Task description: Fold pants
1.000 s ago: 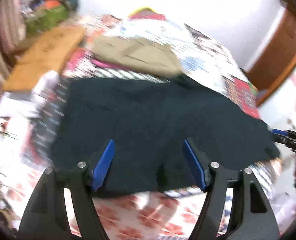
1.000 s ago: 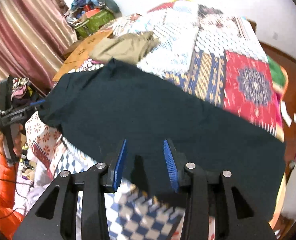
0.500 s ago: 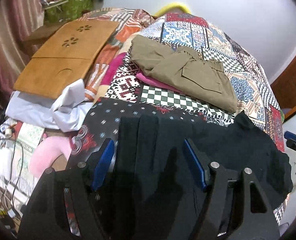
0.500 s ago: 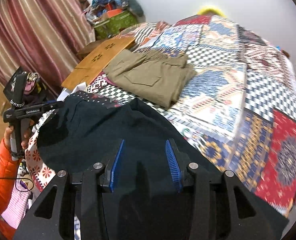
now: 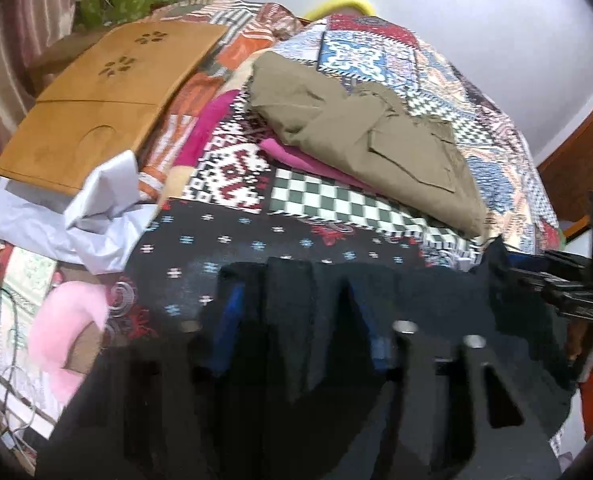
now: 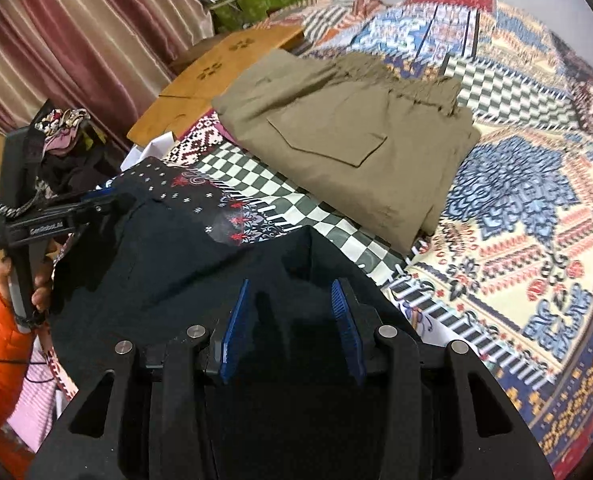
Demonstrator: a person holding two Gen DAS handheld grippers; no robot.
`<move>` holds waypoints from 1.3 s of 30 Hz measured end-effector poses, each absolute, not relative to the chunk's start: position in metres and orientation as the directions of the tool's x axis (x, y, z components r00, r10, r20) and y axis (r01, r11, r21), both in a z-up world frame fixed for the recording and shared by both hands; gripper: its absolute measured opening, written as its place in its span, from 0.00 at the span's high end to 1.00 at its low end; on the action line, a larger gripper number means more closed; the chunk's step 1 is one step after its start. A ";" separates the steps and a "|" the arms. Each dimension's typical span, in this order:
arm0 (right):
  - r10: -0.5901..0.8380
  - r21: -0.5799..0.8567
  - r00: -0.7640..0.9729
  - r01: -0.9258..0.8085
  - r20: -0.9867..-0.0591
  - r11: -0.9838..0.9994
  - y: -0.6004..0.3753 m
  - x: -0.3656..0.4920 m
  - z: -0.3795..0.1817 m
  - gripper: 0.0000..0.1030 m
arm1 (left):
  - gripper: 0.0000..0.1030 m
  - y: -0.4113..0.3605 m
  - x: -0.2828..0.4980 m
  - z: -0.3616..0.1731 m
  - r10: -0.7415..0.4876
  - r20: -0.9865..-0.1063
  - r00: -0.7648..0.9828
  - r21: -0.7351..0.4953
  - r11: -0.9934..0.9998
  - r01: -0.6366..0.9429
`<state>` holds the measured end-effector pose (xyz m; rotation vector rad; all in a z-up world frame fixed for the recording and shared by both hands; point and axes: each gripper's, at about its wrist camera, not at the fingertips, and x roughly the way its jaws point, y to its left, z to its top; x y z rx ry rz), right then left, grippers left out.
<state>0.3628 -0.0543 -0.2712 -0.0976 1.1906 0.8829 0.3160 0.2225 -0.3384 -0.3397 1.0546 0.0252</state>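
Observation:
The dark pants [image 5: 436, 300] [image 6: 168, 264] lie bunched on the near part of the patchwork quilt [image 6: 516, 200], their far edge short of the folded khaki pants [image 6: 344, 148]. My left gripper [image 5: 298, 330] has folds of the dark cloth between its blue pads, and its jaws are closing. From the right wrist view, the left gripper [image 6: 108, 200] holds the pants' left corner. My right gripper [image 6: 292, 320] is shut on a raised bunch of the same cloth. In the left wrist view the right gripper [image 5: 508, 268] grips the right corner.
The khaki pants [image 5: 368, 136] rest on a pink garment [image 5: 296, 156]. A wooden board [image 5: 96, 108], white cloth [image 5: 76, 216] and a pink cushion [image 5: 60, 328] crowd the left. A striped curtain [image 6: 76, 40] hangs behind. A hand [image 6: 36, 280] in an orange sleeve holds the left gripper.
Both grippers came down and forward over the bed with the dark pants, which went from spread in the air to bunched on the quilt. The left pads moved closer together.

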 end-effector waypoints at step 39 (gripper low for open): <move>0.516 0.292 0.420 -0.491 -0.746 0.821 -0.132 0.410 -0.214 0.93 | 0.62 0.239 0.318 -0.291 0.185 -0.785 0.591 -0.017 0.947 -0.320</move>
